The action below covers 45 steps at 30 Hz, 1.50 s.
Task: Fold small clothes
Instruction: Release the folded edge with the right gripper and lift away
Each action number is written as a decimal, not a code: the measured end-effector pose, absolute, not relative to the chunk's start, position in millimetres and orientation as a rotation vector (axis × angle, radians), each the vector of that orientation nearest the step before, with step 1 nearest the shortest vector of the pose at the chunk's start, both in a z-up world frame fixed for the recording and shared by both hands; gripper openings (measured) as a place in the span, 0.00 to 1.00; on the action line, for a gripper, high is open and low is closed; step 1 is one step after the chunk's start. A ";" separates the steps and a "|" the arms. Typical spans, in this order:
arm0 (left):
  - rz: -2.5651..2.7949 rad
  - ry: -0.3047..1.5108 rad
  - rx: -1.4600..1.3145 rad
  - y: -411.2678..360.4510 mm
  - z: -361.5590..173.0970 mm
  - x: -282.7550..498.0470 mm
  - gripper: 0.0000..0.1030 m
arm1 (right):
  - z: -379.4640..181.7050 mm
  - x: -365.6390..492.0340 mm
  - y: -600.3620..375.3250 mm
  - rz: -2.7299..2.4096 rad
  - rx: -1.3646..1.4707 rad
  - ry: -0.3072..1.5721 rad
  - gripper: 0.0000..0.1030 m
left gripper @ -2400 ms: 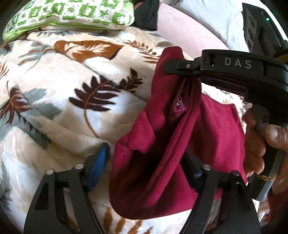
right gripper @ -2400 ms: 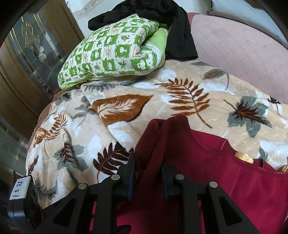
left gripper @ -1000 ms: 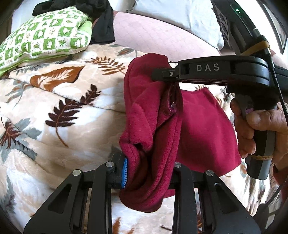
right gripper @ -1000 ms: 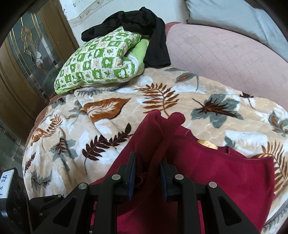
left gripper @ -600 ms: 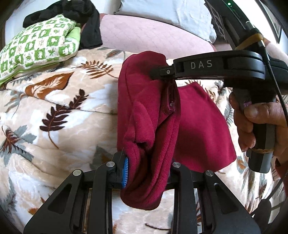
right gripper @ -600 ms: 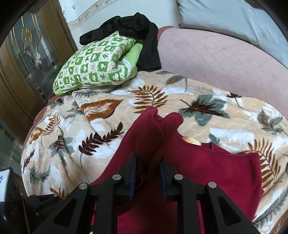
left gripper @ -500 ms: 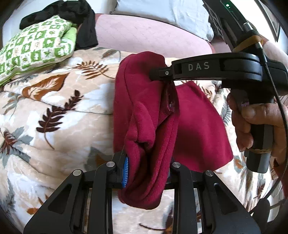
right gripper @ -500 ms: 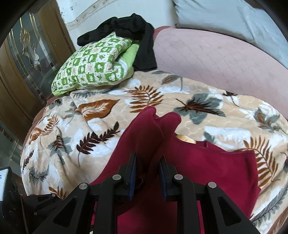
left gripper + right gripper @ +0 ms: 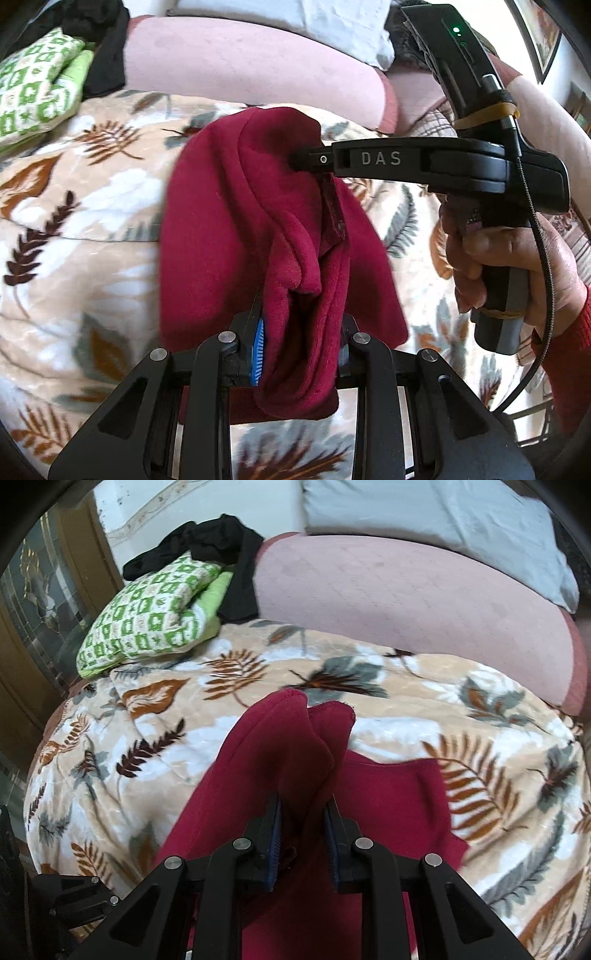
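A dark red fleece garment [image 9: 221, 229] hangs bunched in the air above the leaf-print blanket [image 9: 74, 206]. My left gripper [image 9: 301, 350] is shut on its lower folds. My right gripper [image 9: 314, 162] comes in from the right and pinches its upper edge. In the right wrist view my right gripper [image 9: 303, 845] is shut on the same red garment [image 9: 258, 768], whose two corners stick up past the fingers. The rest of the cloth drapes down toward the blanket [image 9: 480, 760].
A green checked pillow [image 9: 147, 616] with a black garment [image 9: 221, 546] on it lies at the far left of the bed. A pink bolster [image 9: 406, 602] and a grey pillow [image 9: 424, 520] run along the back. A dark wooden door [image 9: 33, 602] stands left.
My left gripper has closed on the garment's lower folds. Both grippers have lifted the garment and carried it toward the pink bolster; more blanket shows under it.
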<state>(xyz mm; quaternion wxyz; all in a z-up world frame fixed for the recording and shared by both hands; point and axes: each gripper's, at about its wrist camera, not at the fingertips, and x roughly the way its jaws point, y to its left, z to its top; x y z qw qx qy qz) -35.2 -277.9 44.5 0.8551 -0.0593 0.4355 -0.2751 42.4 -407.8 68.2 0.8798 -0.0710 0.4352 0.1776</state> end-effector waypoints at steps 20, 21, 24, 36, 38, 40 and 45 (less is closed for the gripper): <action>-0.646 0.978 -0.160 -360.9 20.0 -36.6 0.24 | 46.3 54.3 -466.8 0.201 -0.294 0.950 0.16; -0.646 0.983 -0.166 -361.0 17.6 -36.1 0.24 | 41.9 56.7 -467.6 0.194 -0.292 0.955 0.16; -0.666 1.020 -0.195 -357.0 15.0 -36.9 0.25 | 25.2 63.7 -472.7 0.178 -0.272 0.984 0.16; -0.626 0.905 -0.054 -311.4 49.9 -67.9 0.46 | 63.6 24.6 -496.6 0.206 -0.079 0.888 0.38; -0.585 0.927 -0.066 -305.0 40.5 -60.2 0.46 | 73.7 6.8 -485.7 0.295 -0.038 0.874 0.38; -0.552 0.958 -0.093 -301.6 27.7 -52.7 0.46 | 76.4 -4.2 -472.2 0.355 -0.044 0.869 0.38; -0.503 0.970 -0.067 -303.9 4.6 -48.8 0.46 | 39.3 -24.7 -450.5 0.374 -0.170 0.944 0.26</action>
